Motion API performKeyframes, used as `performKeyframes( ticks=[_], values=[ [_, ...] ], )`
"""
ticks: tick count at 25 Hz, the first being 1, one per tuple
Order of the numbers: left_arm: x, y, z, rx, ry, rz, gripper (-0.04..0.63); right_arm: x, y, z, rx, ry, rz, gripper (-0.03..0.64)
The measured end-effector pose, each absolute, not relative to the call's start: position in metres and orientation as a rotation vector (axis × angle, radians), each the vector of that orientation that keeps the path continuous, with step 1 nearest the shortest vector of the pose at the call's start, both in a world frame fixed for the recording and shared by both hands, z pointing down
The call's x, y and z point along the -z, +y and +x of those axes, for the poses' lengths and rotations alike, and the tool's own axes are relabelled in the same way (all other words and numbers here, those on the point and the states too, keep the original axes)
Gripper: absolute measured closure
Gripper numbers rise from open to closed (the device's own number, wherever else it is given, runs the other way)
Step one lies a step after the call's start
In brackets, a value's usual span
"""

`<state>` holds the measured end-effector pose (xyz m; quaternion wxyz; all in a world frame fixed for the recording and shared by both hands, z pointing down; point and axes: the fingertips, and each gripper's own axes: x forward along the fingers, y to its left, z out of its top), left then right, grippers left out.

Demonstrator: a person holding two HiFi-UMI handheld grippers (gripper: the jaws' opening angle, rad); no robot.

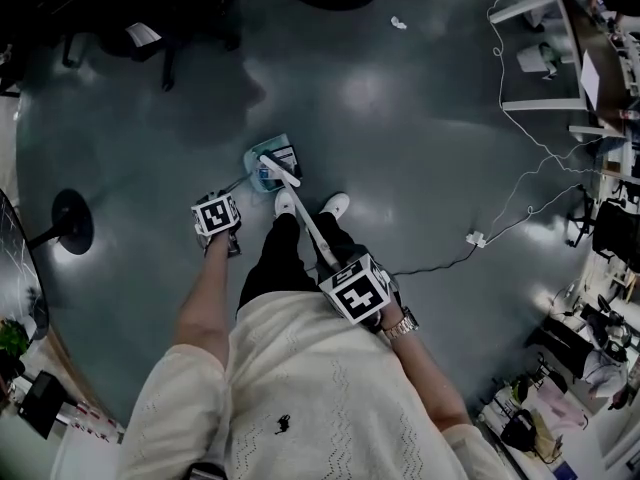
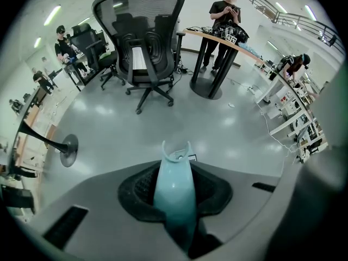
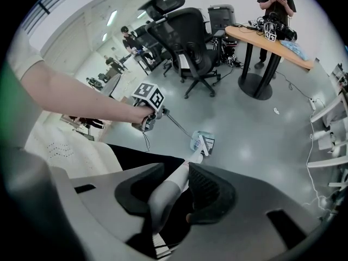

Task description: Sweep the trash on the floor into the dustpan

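A light-blue dustpan (image 1: 270,168) rests on the grey floor just ahead of my white shoes. Its pale blue handle (image 2: 175,189) runs up between the jaws of my left gripper (image 1: 218,218), which is shut on it. My right gripper (image 1: 355,290) is shut on the white broom handle (image 3: 166,192). The broom (image 1: 300,208) slants down to its head, which lies at the dustpan (image 3: 202,143). A small white scrap of trash (image 1: 399,23) lies far ahead on the floor, also seen in the right gripper view as a scrap (image 3: 276,111).
A black office chair (image 2: 148,42) and a round-based standing table (image 2: 215,64) stand ahead, with a person behind it. White cables and a power strip (image 1: 475,238) lie to the right near desks. A black stand base (image 1: 72,221) sits at the left.
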<state>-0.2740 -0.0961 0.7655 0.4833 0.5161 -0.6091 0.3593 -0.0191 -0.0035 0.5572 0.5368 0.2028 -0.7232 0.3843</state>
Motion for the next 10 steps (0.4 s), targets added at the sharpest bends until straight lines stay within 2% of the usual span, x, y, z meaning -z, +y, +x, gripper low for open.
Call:
performKeyframes(
  ticks=[10],
  values=[
    [-0.7675, -0.0983, -0.2767, -0.872, -1.511, 1.272, 0.502, -0.5552, -0.0037, -0.0211, -0.917, -1.721, 0.483, 0.477]
  ],
)
